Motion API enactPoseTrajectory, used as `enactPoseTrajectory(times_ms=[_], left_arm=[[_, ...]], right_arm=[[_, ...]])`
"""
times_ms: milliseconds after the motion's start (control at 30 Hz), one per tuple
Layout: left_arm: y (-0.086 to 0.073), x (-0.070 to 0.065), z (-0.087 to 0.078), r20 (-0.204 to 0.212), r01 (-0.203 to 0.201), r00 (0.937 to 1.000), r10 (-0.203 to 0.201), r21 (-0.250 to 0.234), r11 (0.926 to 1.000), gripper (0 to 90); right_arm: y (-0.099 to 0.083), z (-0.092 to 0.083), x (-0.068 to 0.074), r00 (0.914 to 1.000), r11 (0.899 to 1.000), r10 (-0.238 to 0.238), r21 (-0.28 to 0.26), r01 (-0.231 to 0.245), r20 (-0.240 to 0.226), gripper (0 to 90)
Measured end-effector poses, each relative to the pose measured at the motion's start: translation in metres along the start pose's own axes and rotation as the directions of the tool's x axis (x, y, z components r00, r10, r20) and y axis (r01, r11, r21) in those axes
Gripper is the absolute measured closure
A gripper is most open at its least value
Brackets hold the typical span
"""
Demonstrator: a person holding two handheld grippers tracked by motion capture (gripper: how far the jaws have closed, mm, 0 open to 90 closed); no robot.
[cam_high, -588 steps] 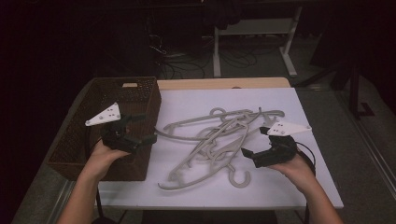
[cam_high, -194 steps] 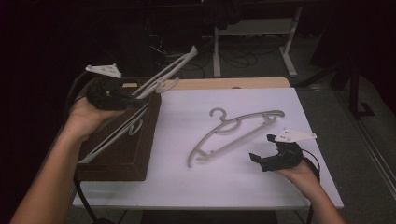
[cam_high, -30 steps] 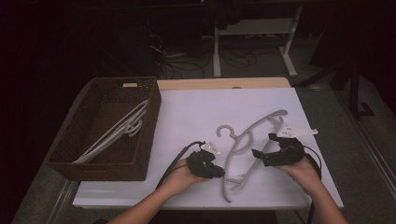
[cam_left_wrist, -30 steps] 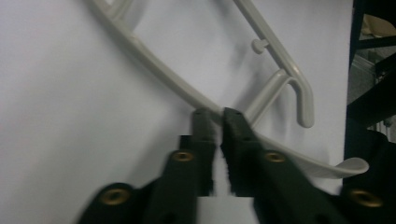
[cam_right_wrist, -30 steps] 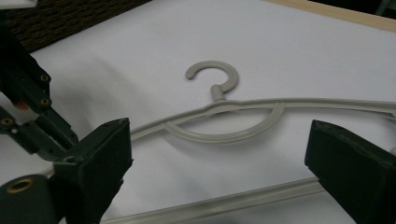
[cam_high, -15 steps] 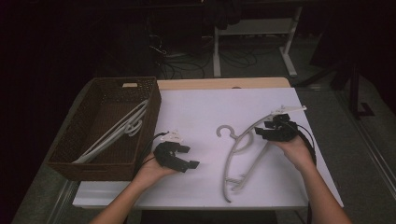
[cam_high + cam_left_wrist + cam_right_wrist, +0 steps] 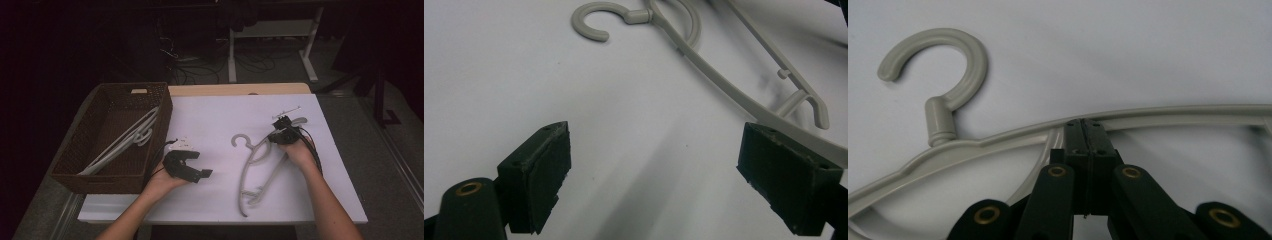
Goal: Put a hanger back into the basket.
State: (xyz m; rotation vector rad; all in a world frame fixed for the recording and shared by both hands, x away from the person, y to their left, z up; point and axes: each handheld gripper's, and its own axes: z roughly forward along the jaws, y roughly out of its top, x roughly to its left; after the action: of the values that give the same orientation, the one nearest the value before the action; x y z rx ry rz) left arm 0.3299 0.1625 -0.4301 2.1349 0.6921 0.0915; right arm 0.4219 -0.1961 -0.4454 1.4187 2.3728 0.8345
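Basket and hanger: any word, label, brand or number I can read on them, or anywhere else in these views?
No readable text in these views.
basket: a small pale tag on the far rim, too small and blurred to tell whether it carries writing.
hanger: plain grey plastic, no marking seen, in the right gripper view too.
Left gripper and right gripper: black, with brass rivets, no lettering.

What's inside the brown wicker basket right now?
The wicker basket holds pale grey hangers, lying slanted from its near left corner up to the far right rim. They overlap, so I cannot count them, and the near wall hides part of the basket floor.
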Motion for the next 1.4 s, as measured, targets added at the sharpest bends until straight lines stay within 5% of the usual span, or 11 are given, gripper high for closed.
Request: enactPoseTrajectory(times_ms=[167,367,533,700,900,1067,1267,1400], left_arm=[[0.001,-0.001,0.000,0.002,-0.005,1.0000,0.005,-0.001,1.0000,13.6],[0.002,0.000,-0.002,-0.002,-0.003,1.0000,0.003,-0.008,1.0000,13.6],[0.002,-0.001,-0.002,0.000,-0.007,1.0000,0.007,-0.008,0.9999,13.6],[0.003,-0.001,-0.002,-0.005,-0.005,1.0000,0.005,-0.011,0.9999,14.0],[0.009,0.002,-0.003,-0.026,-0.001,0.9997,0.001,-0.022,0.9998,26.4],[0.027,0.007,0.004,-0.032,0.003,0.9995,-0.003,-0.018,0.9998,53.1],[0.056,0.022,0.028,-0.040,-0.009,0.9991,0.010,0.015,0.9998,82.5],[0.078,0.034,0.053,-0.035,-0.031,0.9989,0.033,0.046,0.9985,90.0]], right_arm=[[0.010,0.007,0.012,0.9989,0.999,-0.041,0.014,0.042,-0.022,88.9],[0.030,0.023,0.046,0.9864,0.990,-0.135,0.022,0.137,-0.094,88.9],[0.050,0.041,0.086,0.9600,0.972,-0.232,0.003,0.235,-0.157,88.9],[0.059,0.049,0.106,0.9496,0.965,-0.262,-0.016,0.263,-0.172,88.8],[0.051,0.016,0.097,0.9494,0.970,-0.239,-0.097,0.223,-0.204,88.8],[0.031,-0.014,0.087,0.9543,0.969,-0.232,-0.128,0.210,-0.189,88.8],[0.001,-0.033,0.067,0.9684,0.975,-0.195,-0.133,0.176,-0.155,88.8],[-0.017,-0.040,0.060,0.9714,0.979,-0.179,-0.125,0.160,-0.156,88.7]])
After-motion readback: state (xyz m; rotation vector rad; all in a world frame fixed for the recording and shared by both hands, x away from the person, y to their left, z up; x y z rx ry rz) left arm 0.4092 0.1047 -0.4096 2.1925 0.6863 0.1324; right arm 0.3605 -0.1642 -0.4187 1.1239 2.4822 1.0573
